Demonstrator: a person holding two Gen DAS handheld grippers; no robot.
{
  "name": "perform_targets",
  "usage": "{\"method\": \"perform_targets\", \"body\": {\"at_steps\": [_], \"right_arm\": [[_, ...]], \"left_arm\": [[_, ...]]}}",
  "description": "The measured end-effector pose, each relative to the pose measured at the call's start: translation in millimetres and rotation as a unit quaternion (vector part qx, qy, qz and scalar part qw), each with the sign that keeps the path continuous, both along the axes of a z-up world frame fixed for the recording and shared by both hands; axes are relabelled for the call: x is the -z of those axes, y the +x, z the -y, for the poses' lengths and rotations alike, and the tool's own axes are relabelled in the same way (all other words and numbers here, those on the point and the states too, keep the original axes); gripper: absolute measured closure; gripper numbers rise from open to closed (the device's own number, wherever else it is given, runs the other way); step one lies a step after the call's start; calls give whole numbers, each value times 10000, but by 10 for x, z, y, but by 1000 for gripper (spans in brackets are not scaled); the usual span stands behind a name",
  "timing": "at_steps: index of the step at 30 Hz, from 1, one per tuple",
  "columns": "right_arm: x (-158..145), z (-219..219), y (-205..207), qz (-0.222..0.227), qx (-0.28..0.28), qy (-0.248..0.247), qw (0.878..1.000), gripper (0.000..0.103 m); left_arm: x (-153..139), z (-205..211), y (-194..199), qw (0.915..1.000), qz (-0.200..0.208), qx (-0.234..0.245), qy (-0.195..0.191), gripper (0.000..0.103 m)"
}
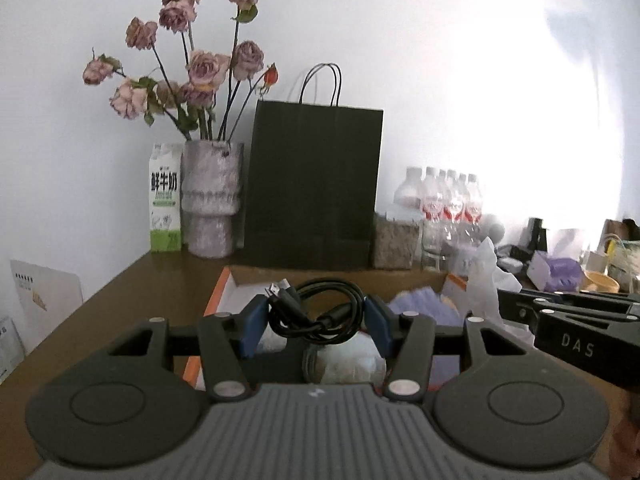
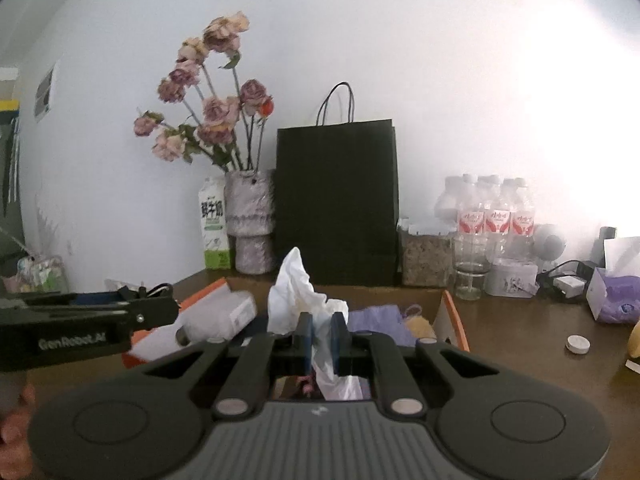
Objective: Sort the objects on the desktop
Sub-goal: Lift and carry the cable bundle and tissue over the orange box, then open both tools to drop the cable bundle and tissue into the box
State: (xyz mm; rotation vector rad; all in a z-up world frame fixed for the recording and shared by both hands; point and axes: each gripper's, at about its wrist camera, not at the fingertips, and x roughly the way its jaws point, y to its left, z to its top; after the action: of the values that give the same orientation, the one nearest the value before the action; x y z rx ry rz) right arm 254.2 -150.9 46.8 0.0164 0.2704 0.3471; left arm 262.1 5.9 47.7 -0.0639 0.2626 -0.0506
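Milk carton (image 1: 164,197): green and white, upright at far left of worktop (image 1: 132,292), touching vase.
Vase (image 1: 211,199): pale, textured, filled with dried pink roses (image 1: 204,68).
Paper bag (image 1: 314,184): black, upright against wall, just right of vase.
Left tool (image 1: 316,320): clamped on coiled black cable (image 1: 316,312), raised above box.
Box (image 2: 454,316): open cardboard, orange-edged, holding mixed clutter.
Right tool (image 2: 321,338): pinched shut on white plastic bag (image 2: 298,292), lifted above box.
Water bottles (image 2: 496,216): clear, red-labelled, grouped at right rear.
Bottle cap (image 2: 577,344): white, loose on worktop, far right.
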Motion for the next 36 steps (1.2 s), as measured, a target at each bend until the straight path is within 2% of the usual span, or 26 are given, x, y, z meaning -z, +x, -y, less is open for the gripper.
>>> {"method": "perform_targets", "body": {"at_steps": [7, 13, 26, 27, 29, 31, 32, 33, 34, 36], "right_arm": [[37, -23, 326, 66, 31, -60, 10000, 95], [283, -14, 547, -310, 0, -76, 9995, 95], [479, -29, 705, -598, 95, -203, 9980, 94], [487, -29, 706, -587, 107, -211, 9980, 91], [500, -19, 711, -618, 125, -194, 9978, 86], [495, -13, 709, -626, 142, -197, 9977, 86], [495, -9, 701, -618, 144, -191, 9978, 80], [489, -10, 698, -615, 142, -194, 9978, 71], [482, -11, 693, -593, 150, -205, 9979, 66], [475, -18, 665, -501, 195, -248, 9982, 45]], "left_arm": [[84, 90, 344, 9998, 93, -92, 163, 49], [275, 131, 554, 9997, 18, -58, 227, 49], [443, 178, 664, 9984, -186, 20, 526, 48], [453, 176, 667, 9984, -186, 4, 530, 47], [458, 176, 656, 9983, -139, -36, 560, 37], [445, 177, 625, 9983, -50, -50, 579, 28], [433, 179, 611, 9982, -14, -62, 593, 23], [425, 182, 598, 9981, 26, -80, 611, 22], [419, 186, 583, 9979, 70, -109, 638, 20], [409, 186, 562, 9975, 109, -177, 678, 14]]}}
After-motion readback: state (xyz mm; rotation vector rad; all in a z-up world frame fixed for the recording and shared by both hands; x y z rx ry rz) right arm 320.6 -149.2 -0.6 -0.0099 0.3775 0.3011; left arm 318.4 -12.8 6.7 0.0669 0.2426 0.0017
